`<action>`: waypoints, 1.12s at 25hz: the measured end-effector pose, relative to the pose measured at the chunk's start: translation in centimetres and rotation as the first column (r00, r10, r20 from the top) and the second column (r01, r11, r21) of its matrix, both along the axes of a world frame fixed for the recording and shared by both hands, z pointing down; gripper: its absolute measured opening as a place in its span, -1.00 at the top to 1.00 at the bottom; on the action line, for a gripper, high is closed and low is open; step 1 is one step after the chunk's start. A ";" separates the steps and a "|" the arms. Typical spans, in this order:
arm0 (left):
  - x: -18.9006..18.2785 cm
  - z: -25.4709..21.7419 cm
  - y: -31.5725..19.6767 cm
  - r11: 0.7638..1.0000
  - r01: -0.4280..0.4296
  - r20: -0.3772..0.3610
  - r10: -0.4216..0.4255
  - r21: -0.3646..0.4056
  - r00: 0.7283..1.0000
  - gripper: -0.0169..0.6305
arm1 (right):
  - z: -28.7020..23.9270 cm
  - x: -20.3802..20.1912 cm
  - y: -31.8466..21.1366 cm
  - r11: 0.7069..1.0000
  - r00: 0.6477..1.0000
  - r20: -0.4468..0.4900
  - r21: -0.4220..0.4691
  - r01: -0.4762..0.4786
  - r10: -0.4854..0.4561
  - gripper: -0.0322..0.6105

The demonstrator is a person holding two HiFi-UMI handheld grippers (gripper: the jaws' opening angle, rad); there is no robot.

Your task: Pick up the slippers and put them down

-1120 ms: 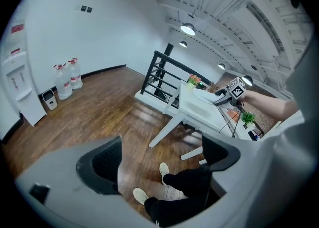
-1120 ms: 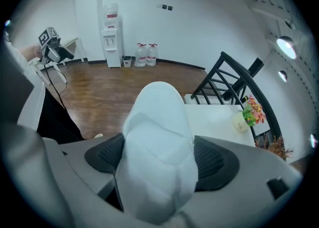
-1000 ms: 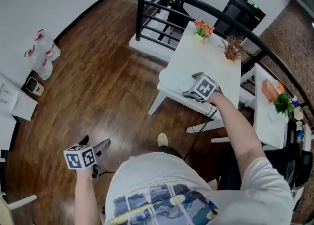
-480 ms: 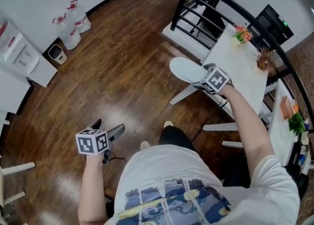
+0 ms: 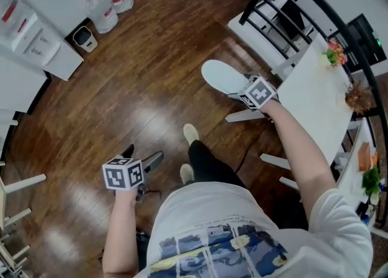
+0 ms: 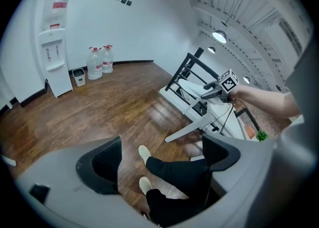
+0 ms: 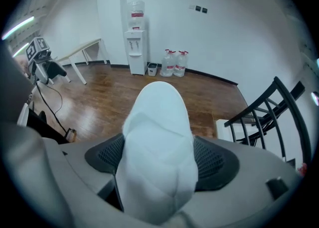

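Item: slipper (image 5: 219,75), white, the only one in view. Location: off the worktop (image 5: 315,98), just beside its edge, in the air above the floor (image 5: 133,88). Holder: right claw (image 5: 237,92), clamped on one end of the slipper, the other end pointing away. Left claw (image 5: 140,156): jaws apart, nothing between them, well apart from the worktop. Progress, as judged: pick-up done; putting down not yet done; no second slipper seen.
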State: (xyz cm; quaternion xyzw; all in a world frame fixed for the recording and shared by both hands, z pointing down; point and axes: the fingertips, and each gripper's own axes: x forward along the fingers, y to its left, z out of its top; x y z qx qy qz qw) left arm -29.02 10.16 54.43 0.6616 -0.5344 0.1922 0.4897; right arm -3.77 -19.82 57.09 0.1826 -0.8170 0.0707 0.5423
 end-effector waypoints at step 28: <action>4.8 57.7 -29.9 0.972 -0.163 0.083 0.179 -0.168 0.980 -0.62 | 67.8 -7.2 -20.9 0.857 0.864 0.104 -0.228 -0.462 0.493 -0.47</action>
